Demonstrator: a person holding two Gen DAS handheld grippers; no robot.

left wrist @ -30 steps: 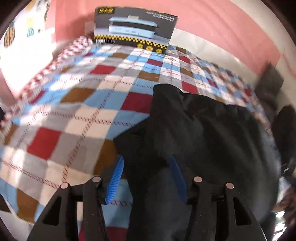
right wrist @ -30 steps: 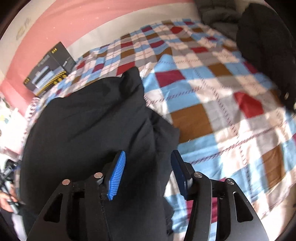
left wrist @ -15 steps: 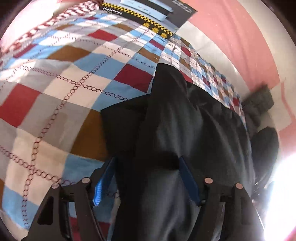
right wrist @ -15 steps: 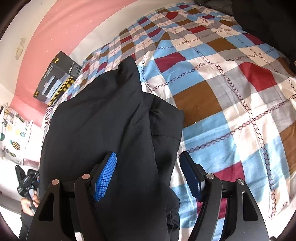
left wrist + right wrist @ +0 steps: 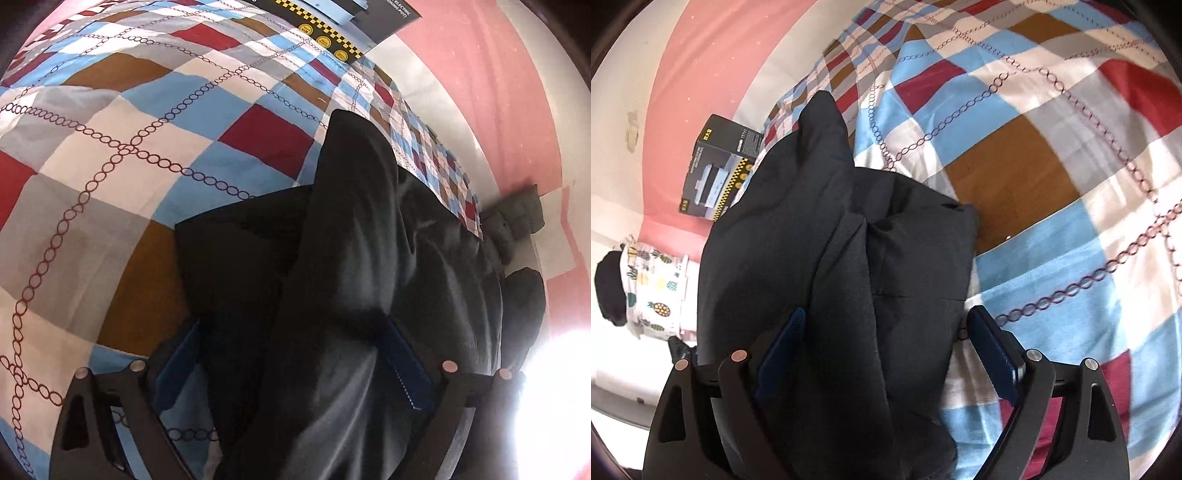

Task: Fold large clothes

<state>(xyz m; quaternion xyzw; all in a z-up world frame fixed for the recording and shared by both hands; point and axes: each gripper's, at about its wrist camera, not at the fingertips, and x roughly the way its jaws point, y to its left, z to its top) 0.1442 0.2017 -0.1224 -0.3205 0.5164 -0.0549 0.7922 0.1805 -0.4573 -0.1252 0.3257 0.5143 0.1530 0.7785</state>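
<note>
Jacket (image 5: 332, 280) lies on the bed (image 5: 110, 155) between both grippers' opening jaws, left gripper (image 5: 291, 365) and right gripper (image 5: 886, 347), pads off it.

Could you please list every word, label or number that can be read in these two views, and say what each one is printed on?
"ELECTRIC": partly cut off at the top edge of the left wrist view, on the black appliance box at the far end of the checked bedspread.
Other white lines on that box: too small and blurred to read in either view.
Yellow corner logos and round badges on the box: unreadable.
Black garment: no text visible.
</note>
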